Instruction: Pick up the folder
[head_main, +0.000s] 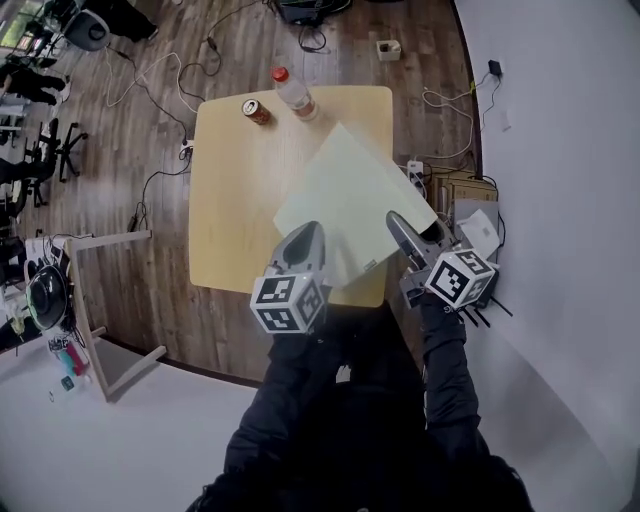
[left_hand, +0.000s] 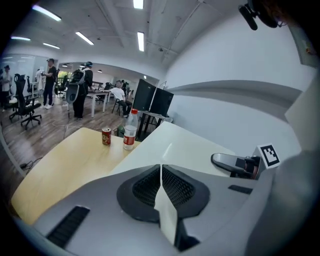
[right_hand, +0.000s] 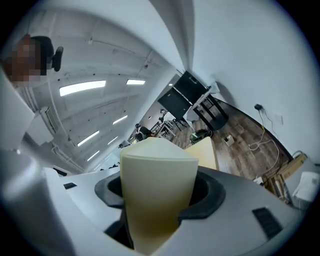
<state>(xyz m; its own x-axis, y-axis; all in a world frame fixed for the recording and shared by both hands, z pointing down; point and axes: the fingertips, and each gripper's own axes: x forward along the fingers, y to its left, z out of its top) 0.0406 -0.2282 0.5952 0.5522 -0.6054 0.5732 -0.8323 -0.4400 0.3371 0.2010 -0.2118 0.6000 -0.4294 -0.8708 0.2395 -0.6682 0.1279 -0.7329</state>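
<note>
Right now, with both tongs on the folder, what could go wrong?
1. The left tongs pinch only a thin edge of the folder, so it may slip free.
2. The right tongs grip a thicker, bowed part. Uneven pulls between the two could twist or crease the folder.
3. The folder's far corner lies near the bottle and the can. A swing might topple them.
</note>
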